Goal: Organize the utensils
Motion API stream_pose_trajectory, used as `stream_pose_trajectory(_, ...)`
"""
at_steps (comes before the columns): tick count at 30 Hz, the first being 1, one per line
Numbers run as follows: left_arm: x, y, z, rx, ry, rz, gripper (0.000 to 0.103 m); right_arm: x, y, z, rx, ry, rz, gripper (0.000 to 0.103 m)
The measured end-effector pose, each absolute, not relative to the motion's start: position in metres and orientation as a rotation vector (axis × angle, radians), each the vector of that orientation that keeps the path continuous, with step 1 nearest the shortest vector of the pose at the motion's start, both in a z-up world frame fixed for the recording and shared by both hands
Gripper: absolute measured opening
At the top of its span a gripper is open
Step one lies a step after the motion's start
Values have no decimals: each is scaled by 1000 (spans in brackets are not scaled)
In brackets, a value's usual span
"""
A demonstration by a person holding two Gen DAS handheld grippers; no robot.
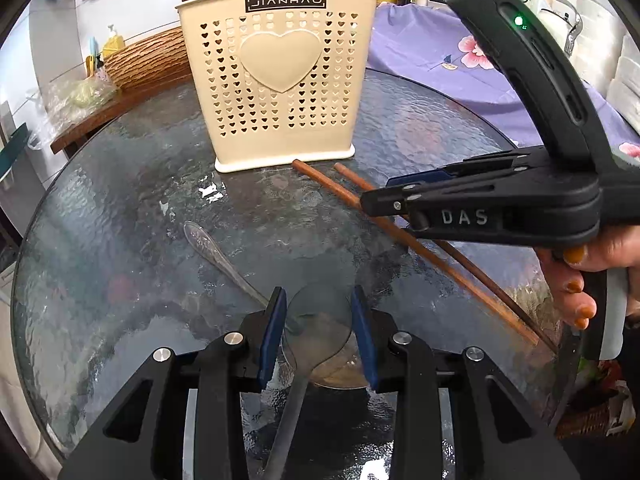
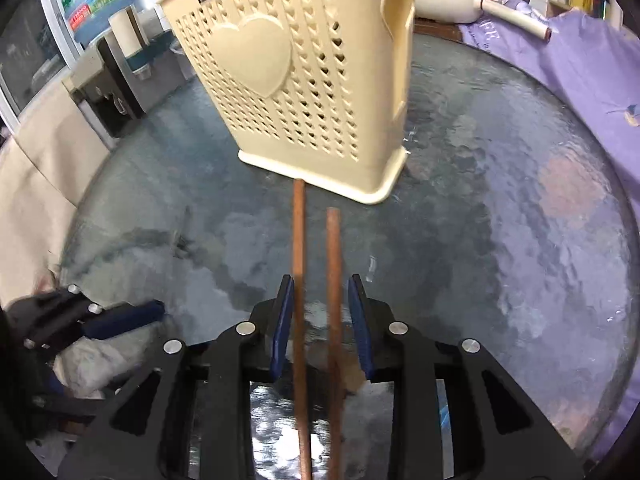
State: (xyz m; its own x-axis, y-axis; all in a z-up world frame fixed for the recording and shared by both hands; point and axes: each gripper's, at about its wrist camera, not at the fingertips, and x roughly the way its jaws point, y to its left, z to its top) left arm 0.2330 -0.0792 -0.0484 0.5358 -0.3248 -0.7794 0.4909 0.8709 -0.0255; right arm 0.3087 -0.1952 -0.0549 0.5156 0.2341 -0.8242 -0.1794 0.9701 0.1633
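Both grippers over utensils by the holder point(image 1: 280, 80)

Left gripper point(image 1: 319, 312) jaws straddle the spoon point(image 1: 316, 332); right gripper point(image 2: 321, 304) jaws straddle the chopsticks point(image 2: 298, 248), gaps showing.

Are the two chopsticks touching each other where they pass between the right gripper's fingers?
Apart. The right wrist view shows the two chopsticks running side by side through the right gripper, with glass table visible between them.

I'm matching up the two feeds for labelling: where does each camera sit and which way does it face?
Left wrist: on the left gripper, facing down-forward at a translucent spoon; the right gripper and a hand show.
Right wrist: on the right gripper, facing two brown wooden chopsticks; the left gripper shows.
Shared: cream heart-perforated utensil holder, round glass table, chopsticks.
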Motion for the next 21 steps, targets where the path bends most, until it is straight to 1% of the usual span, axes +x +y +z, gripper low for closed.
stream_pose_trajectory(3,232,-77,-49,194,884,-490,33,309,-206,-54,146,998,264,28)
stream_pose_trajectory(5,231,-76,-49,200,882,-490,33,309,-209,-54,150,995,255,28)
stream_pose_trajectory(13,232,-81,-50,243,880,-497,33,309,-209,-58,85,1003,217,28)
stream_pose_trajectory(17,233,-86,-50,263,880,-505,33,308,-186,-59,-64,990,185,28)
stream_pose_trajectory(21,238,-86,-48,269,888,-513,33,310,-176,-58,-95,999,191,20)
